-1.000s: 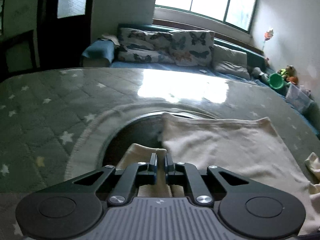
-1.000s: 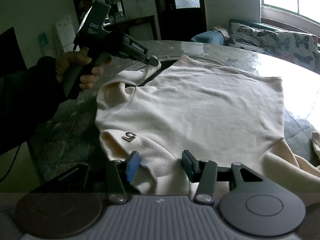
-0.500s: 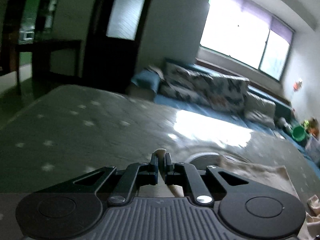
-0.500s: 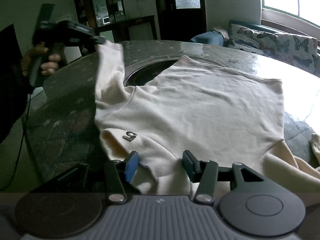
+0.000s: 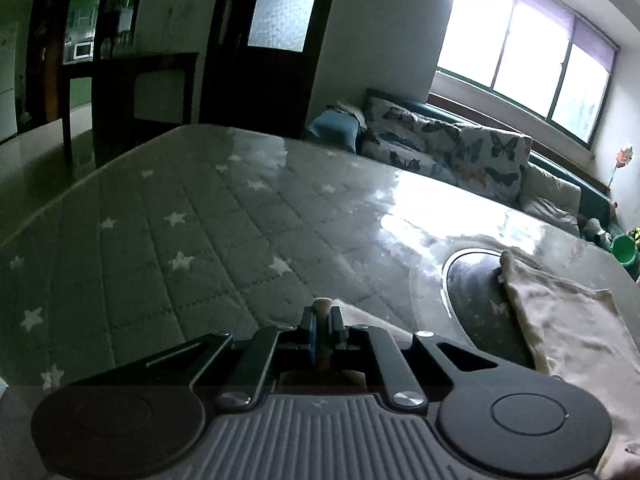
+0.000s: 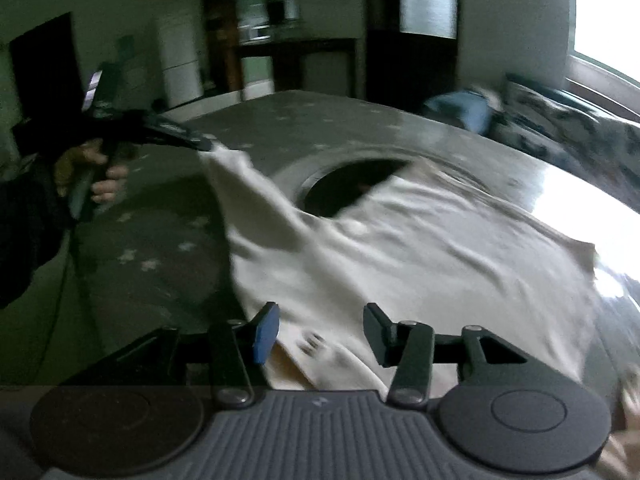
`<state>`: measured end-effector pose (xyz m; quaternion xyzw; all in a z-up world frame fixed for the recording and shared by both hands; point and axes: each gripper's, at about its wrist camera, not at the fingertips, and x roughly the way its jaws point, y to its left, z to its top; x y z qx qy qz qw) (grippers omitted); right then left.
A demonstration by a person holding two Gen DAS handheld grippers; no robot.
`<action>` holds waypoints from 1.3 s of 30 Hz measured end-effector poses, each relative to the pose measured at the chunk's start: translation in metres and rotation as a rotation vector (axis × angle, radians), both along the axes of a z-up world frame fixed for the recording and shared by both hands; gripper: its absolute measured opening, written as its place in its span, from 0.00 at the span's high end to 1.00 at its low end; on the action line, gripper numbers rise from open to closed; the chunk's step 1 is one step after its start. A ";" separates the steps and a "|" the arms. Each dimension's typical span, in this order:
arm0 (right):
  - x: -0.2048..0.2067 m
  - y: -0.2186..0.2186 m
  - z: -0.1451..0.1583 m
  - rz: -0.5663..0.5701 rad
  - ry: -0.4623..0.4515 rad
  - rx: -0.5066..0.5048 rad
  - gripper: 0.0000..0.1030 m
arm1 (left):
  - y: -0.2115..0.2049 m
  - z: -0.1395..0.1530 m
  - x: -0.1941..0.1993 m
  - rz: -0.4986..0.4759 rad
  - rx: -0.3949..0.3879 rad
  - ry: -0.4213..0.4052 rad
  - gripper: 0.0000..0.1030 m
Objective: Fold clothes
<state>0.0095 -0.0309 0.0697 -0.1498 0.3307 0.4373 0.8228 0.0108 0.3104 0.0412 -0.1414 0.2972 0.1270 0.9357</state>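
Left wrist view: left gripper (image 5: 322, 330) is clamped on the end of a cream sleeve (image 5: 322, 304), held over the star-quilted table cover (image 5: 192, 216). The rest of the cream sweater (image 5: 560, 320) lies to the right, partly over a dark round inset (image 5: 476, 292).

Right wrist view (blurred): right gripper (image 6: 318, 332) hovers above the sweater's near edge by a small dark logo (image 6: 312, 342). Its jaws are closing, with fabric seemingly below them rather than pinched. The left hand (image 6: 92, 172) draws the sleeve out taut.

Risk: an unpinned body could drag sideways with the sleeve and wrinkle. A thin pinch may slip under tension.
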 end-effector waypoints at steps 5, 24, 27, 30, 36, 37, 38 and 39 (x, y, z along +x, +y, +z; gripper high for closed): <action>0.001 0.053 -0.009 0.133 -0.001 -0.036 0.60 | 0.004 -0.006 0.001 0.003 0.008 0.032 0.93; 0.010 0.074 -0.032 0.210 0.100 -0.072 0.97 | 0.005 0.002 -0.005 -0.026 0.045 0.043 0.90; 0.013 0.072 -0.034 0.225 0.119 -0.061 0.91 | 0.009 -0.011 -0.004 -0.013 0.032 0.102 0.89; 0.016 0.069 -0.031 0.237 0.151 -0.032 0.86 | 0.014 -0.013 -0.006 0.015 0.027 0.121 0.82; 0.019 0.055 -0.018 0.181 0.126 -0.001 0.86 | 0.014 0.000 -0.006 0.059 0.072 0.108 0.78; 0.021 0.052 -0.017 0.163 0.123 -0.003 0.86 | 0.012 0.003 -0.006 0.058 0.072 0.092 0.78; 0.023 0.049 -0.018 0.144 0.130 0.001 0.86 | 0.008 0.006 -0.004 0.045 0.071 0.080 0.78; 0.025 0.046 -0.018 0.128 0.137 0.003 0.85 | 0.002 0.007 -0.002 0.024 0.067 0.071 0.78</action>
